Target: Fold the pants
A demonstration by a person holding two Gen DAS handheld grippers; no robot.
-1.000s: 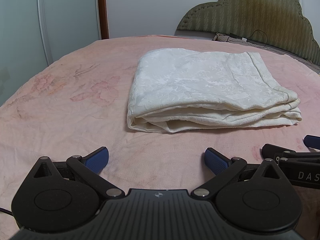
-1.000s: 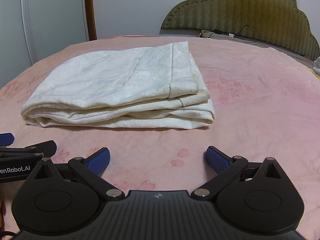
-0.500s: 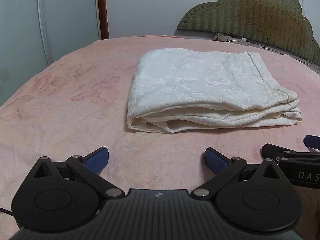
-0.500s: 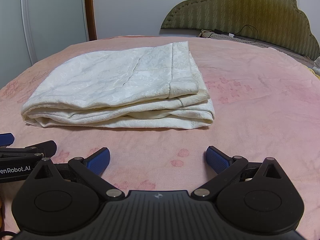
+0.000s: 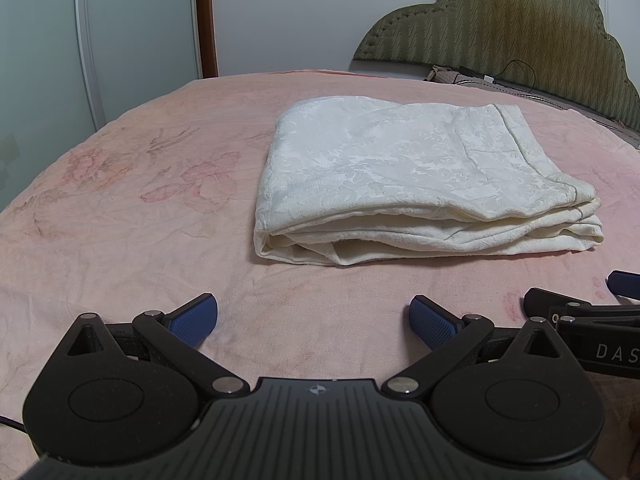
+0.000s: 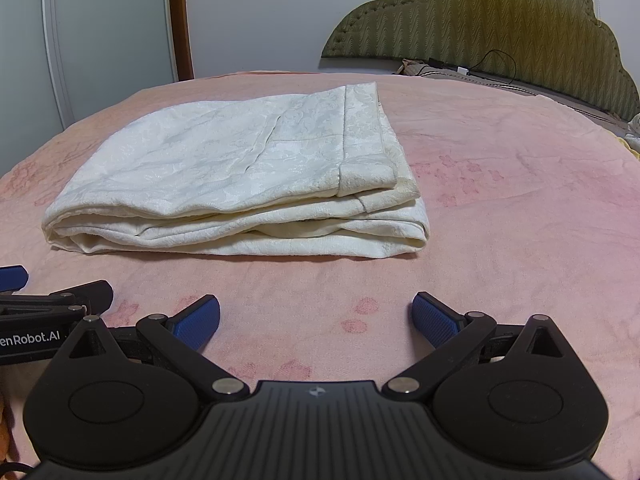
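The cream-white pants [image 5: 408, 172] lie folded into a thick rectangular stack on the pink bed; they also show in the right wrist view [image 6: 248, 184]. My left gripper [image 5: 314, 320] is open and empty, low over the blanket in front of the stack. My right gripper [image 6: 316, 318] is open and empty, also in front of the stack. The right gripper shows at the right edge of the left wrist view [image 5: 580, 312]. The left gripper shows at the left edge of the right wrist view [image 6: 52, 296].
The pink floral blanket [image 5: 140, 208] covers the bed. An olive padded headboard [image 6: 480, 20] stands at the far right with a black cable [image 6: 492, 64] below it. A pale wardrobe door [image 5: 132, 32] and brown door frame [image 5: 204, 16] are at the back left.
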